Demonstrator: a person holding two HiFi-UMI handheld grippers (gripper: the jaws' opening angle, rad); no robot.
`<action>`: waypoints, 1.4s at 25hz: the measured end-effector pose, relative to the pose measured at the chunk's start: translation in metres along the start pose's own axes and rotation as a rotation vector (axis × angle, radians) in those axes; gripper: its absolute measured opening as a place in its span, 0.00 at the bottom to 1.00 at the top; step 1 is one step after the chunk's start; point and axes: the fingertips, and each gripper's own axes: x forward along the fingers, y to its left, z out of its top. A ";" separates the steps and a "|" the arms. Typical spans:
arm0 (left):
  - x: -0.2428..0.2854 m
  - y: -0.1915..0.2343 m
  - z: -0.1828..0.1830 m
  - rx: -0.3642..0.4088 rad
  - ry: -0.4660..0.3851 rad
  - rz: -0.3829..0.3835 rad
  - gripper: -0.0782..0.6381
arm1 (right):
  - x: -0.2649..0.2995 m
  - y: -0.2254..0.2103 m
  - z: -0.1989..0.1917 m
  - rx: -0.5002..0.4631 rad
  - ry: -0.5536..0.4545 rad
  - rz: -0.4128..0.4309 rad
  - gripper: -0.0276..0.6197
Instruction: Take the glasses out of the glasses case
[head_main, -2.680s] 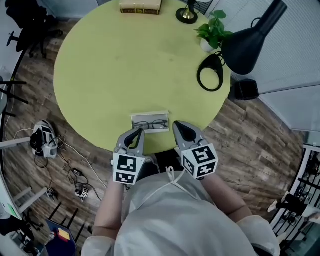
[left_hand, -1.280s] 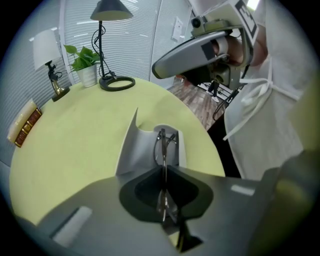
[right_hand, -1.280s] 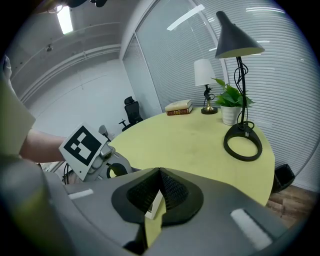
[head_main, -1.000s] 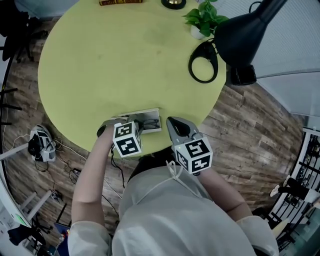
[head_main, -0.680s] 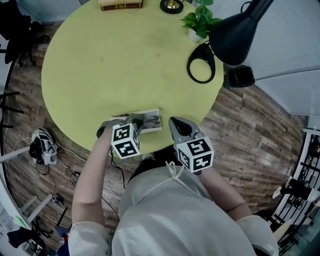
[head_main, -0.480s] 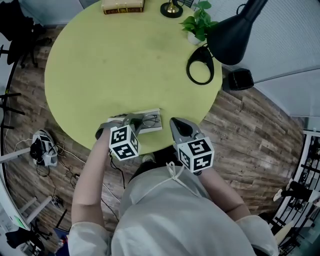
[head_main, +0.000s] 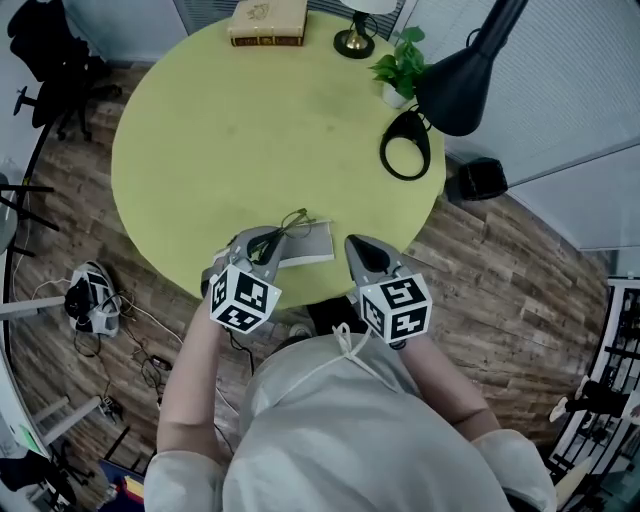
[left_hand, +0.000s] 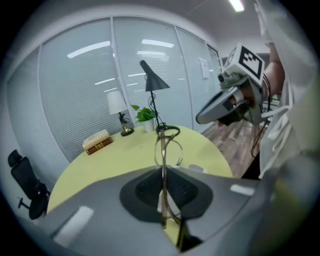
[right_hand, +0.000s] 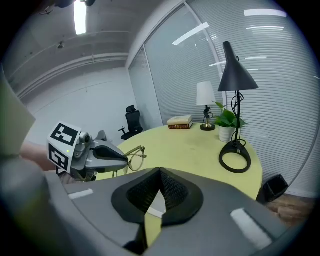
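— At the near edge of the table (head_main: 250, 130), left side: what is the status of the left gripper (head_main: 268, 240)?
— Clamped on the glasses (head_main: 293, 222). Its own view shows one temple arm pinched between the jaws, with the lenses standing out ahead of them.
— Change since half a second ago?
— The glasses then lay inside the glasses case (head_main: 318, 245), with the jaws down at them. They now hang in the air, lifted out over the case's left end. The case sits open near the table edge and appears vacated.
— Right gripper (head_main: 358, 250)?
— Jaws together on nothing. It is parked just right of the case, apart from it.
— Task implication?
— Extraction is, by judgement, essentially complete. The likely remaining step is to set the glasses down on the table. The grip is on one temple only, so expect some swing.
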 end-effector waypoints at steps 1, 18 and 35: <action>-0.009 0.004 0.003 -0.039 -0.031 0.027 0.13 | -0.002 0.003 0.002 -0.007 -0.007 -0.001 0.04; -0.143 0.020 0.045 -0.500 -0.419 0.466 0.13 | -0.049 0.045 0.026 -0.097 -0.169 0.019 0.04; -0.161 -0.001 0.049 -0.467 -0.427 0.456 0.13 | -0.079 0.059 0.024 -0.113 -0.223 -0.025 0.04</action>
